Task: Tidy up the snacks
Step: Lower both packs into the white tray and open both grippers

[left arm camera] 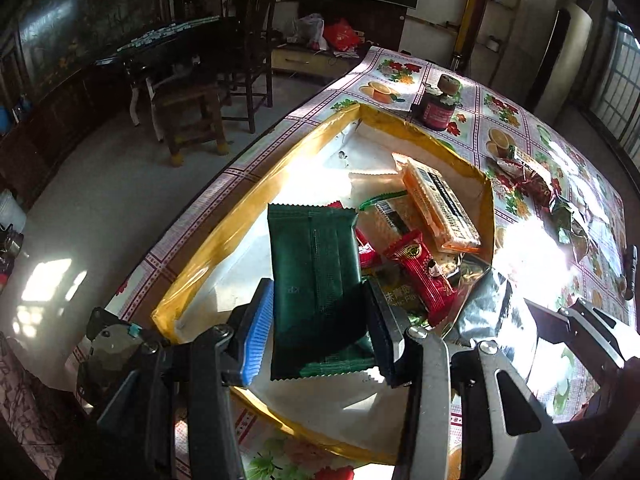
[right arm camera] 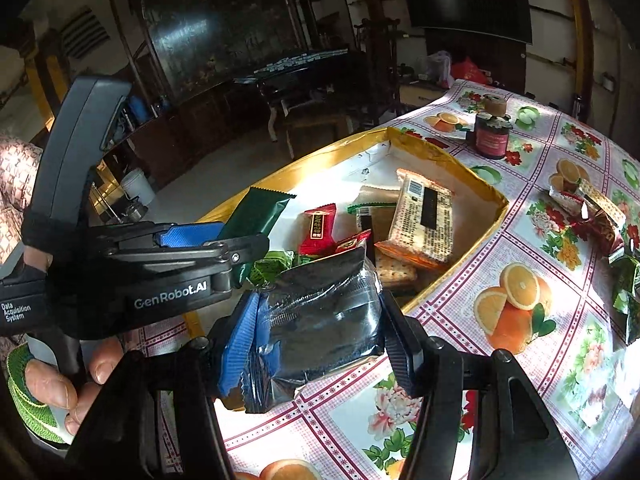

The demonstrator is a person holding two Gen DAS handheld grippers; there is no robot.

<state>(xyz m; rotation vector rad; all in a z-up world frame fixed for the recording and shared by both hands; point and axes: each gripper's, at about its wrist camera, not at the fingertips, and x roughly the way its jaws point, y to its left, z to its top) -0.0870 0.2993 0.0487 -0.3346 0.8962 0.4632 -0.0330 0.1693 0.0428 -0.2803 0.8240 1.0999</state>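
Over the box (left arm camera: pixel 224 216) on the tabletop (right arm camera: pixel 540 248) | left hand-held gripper (left arm camera: pixel 320 328) clamps a green pack (left arm camera: pixel 316 280) | right hand-held gripper (right arm camera: pixel 316 344) pinches a silver pack (right arm camera: pixel 324 312) by the box edge | more snacks (left arm camera: pixel 432 216) already inside, a few (right arm camera: pixel 592 216) loose nearby

Hard sun glare on tablecloth (left arm camera: pixel 532 248) – dim bkgd, fisheye-bent edges.

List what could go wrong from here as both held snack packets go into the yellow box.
1. The left gripper pinches the green packet near its lower end, so the packet could pivot or slip out.
2. The right gripper holds the silver packet beside the box wall; released now, it might land on the tablecloth.
3. The two grippers are close together over the box and could bump.
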